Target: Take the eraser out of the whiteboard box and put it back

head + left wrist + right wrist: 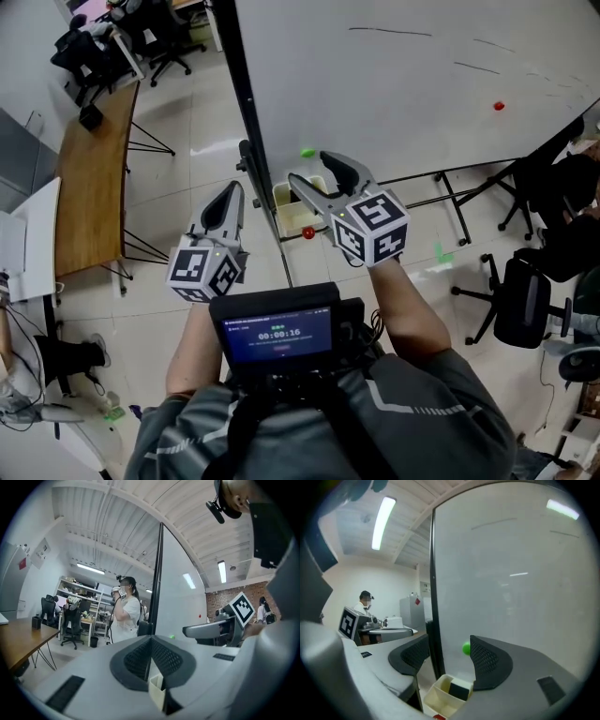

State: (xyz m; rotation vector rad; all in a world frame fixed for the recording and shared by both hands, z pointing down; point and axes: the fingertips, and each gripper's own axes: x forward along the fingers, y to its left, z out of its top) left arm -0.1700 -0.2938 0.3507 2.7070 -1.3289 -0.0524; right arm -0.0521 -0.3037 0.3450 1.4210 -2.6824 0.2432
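Eraser in its box, both claws empty

The dark eraser (459, 690) stands in the cream whiteboard box (433, 701), toward its 3 o'clock side, at the foot of the whiteboard (511, 597). The right gripper (449, 642) hangs released, jaws wide, with the box at its 6 o'clock and clear of it. The left gripper (151, 641) is clenched on nothing. Either the lift-out is not yet begun or the return is done; I cannot tell which.
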